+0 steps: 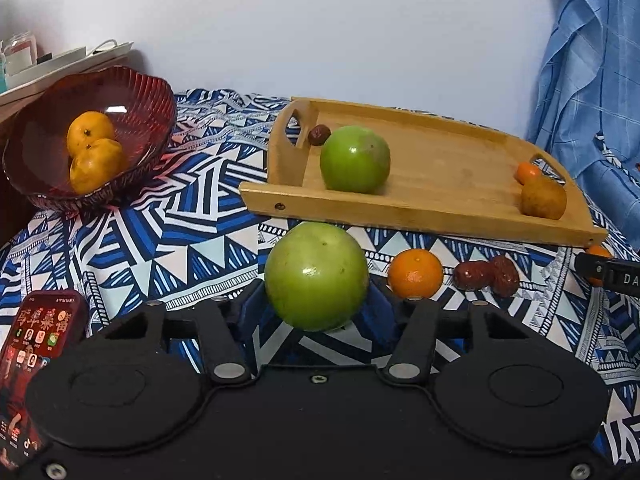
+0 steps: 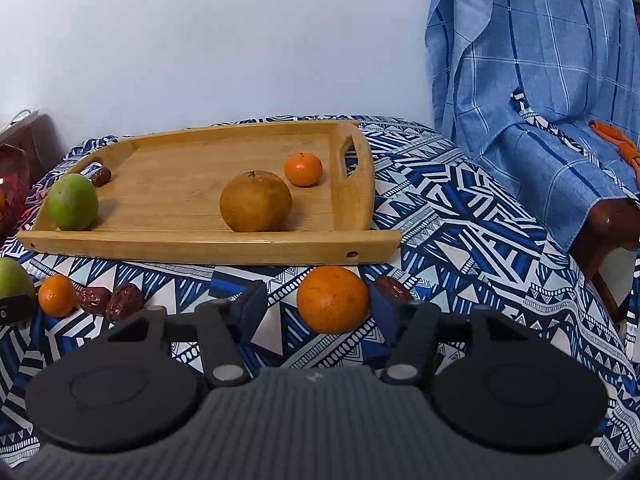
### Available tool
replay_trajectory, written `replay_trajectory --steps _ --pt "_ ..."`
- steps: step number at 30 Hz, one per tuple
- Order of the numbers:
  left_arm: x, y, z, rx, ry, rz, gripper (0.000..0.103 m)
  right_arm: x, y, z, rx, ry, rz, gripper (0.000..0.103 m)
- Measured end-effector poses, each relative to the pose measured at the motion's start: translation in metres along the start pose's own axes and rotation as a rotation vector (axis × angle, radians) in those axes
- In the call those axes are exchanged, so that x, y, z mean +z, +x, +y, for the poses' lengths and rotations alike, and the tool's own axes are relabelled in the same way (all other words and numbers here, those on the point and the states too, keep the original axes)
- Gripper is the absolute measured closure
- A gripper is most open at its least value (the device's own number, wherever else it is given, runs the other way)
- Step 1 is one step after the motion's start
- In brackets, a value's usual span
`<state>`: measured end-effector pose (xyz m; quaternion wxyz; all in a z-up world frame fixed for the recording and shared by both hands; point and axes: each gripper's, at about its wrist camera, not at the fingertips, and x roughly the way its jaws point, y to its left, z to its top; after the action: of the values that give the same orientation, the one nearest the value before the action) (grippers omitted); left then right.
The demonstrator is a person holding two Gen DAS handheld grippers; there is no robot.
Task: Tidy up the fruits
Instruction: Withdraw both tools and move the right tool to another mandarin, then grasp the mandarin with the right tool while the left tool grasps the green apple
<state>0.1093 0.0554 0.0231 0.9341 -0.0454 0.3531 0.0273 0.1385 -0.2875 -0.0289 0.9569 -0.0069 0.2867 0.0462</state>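
Note:
My left gripper [image 1: 316,296] is shut on a large green fruit [image 1: 316,280] just in front of the wooden tray [image 1: 440,216]. The tray holds a second green fruit [image 1: 355,159], a red date [image 1: 319,135], a brownish orange [image 2: 256,201] and a small tangerine [image 2: 303,169]. My right gripper [image 2: 320,306] is open around an orange [image 2: 332,298] on the cloth, its right pad beside the fruit. A red date [image 2: 394,289] lies just right of it. A tangerine [image 1: 415,273] and two dates [image 1: 486,275] lie on the cloth.
A dark red glass bowl [image 1: 132,92] at the far left holds two yellow-orange fruits [image 1: 94,150]. A phone [image 1: 30,364] lies at the near left. A chair draped with blue cloth [image 2: 540,80] stands at the right. A wall is behind the table.

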Motion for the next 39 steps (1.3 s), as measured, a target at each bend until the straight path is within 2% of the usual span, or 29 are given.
replay_trajectory --steps 7,12,20,24,28,29,30,31,33,34,37,38,39 --pt "-0.002 0.002 -0.002 0.007 0.006 -0.002 0.051 -0.001 0.002 -0.003 -0.017 0.028 0.011 0.058" --pt "-0.002 -0.001 -0.003 0.017 0.001 -0.011 0.051 -0.001 -0.001 -0.004 -0.020 0.041 -0.003 0.060" --pt "0.000 -0.008 -0.003 0.008 -0.017 -0.034 0.051 0.006 -0.016 -0.006 -0.014 0.062 -0.109 0.060" --pt "0.004 -0.013 -0.006 0.008 0.000 -0.066 0.051 0.009 -0.015 -0.009 -0.013 0.073 -0.122 0.060" --pt "0.019 -0.016 -0.005 -0.025 -0.012 -0.083 0.053 0.017 -0.012 -0.010 0.012 0.090 -0.127 0.060" --pt "0.025 -0.017 -0.006 -0.029 -0.010 -0.097 0.059 0.022 -0.010 -0.010 0.025 0.093 -0.131 0.060" --pt "0.030 -0.019 -0.007 -0.032 -0.006 -0.123 0.079 0.026 -0.009 -0.010 0.032 0.095 -0.136 0.060" --pt "0.036 -0.022 -0.009 -0.034 0.005 -0.160 0.083 0.031 -0.008 -0.010 0.036 0.093 -0.144 0.060" --pt "0.049 -0.023 -0.015 -0.017 0.049 -0.193 0.080 0.040 -0.007 -0.008 0.040 0.081 -0.163 0.060" --pt "0.054 -0.020 -0.017 -0.014 0.062 -0.186 0.080 0.043 -0.007 -0.006 0.041 0.072 -0.173 0.060" --pt "0.052 -0.010 -0.010 -0.024 0.020 -0.130 0.080 0.045 -0.004 -0.003 0.041 0.050 -0.183 0.060" --pt "0.046 -0.008 -0.008 -0.022 0.013 -0.114 0.078 0.044 -0.003 -0.004 0.041 0.050 -0.176 0.060" --pt "0.039 -0.008 -0.005 -0.018 0.014 -0.108 0.070 0.043 -0.002 -0.005 0.041 0.055 -0.166 0.060"
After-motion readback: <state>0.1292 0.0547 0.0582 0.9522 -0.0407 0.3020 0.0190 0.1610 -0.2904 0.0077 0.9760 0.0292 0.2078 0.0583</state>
